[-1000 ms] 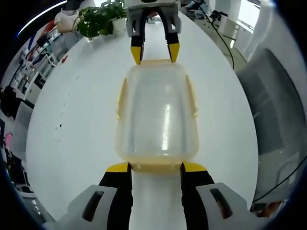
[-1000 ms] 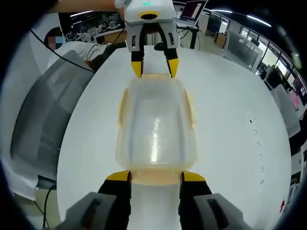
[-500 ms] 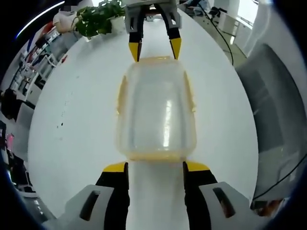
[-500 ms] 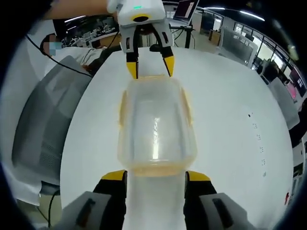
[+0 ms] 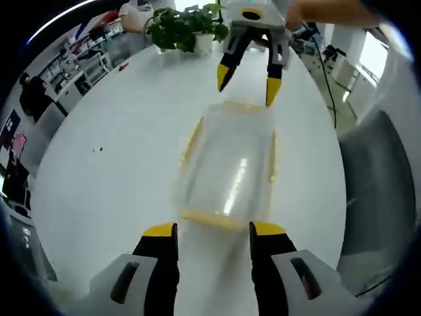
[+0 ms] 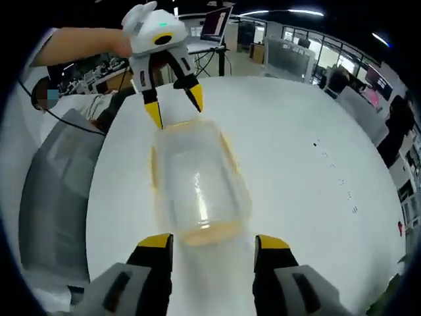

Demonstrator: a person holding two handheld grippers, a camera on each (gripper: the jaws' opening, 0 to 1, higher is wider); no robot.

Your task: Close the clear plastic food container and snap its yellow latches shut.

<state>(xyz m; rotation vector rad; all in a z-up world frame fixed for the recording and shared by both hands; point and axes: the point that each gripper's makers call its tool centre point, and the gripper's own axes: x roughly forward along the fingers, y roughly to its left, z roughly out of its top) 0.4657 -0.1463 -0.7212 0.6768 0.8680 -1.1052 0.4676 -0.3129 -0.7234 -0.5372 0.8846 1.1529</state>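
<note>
The clear plastic food container [image 5: 230, 168] lies on the white table [image 5: 112, 164] with its lid on and yellow latches [image 5: 192, 139] along its edges. In the left gripper view my left gripper [image 5: 214, 230] is open and empty, a short way back from the container's near end. My right gripper [image 5: 247, 87] hovers open just beyond the far end, touching nothing. In the right gripper view the container [image 6: 197, 187] sits ahead of my open right gripper [image 6: 214, 241], and the left gripper [image 6: 174, 110] hangs open above its far end.
A potted plant [image 5: 187, 26] stands at the table's far edge. A grey chair [image 5: 375, 178] sits beside the table, and is also in the right gripper view [image 6: 52, 191]. A person's arm [image 6: 79, 43] holds the left gripper. Office desks lie beyond.
Both grippers have drawn back from the container's ends, where their jaw tips stood close before. Both views have tilted and swung. The container has stayed put on the table.
</note>
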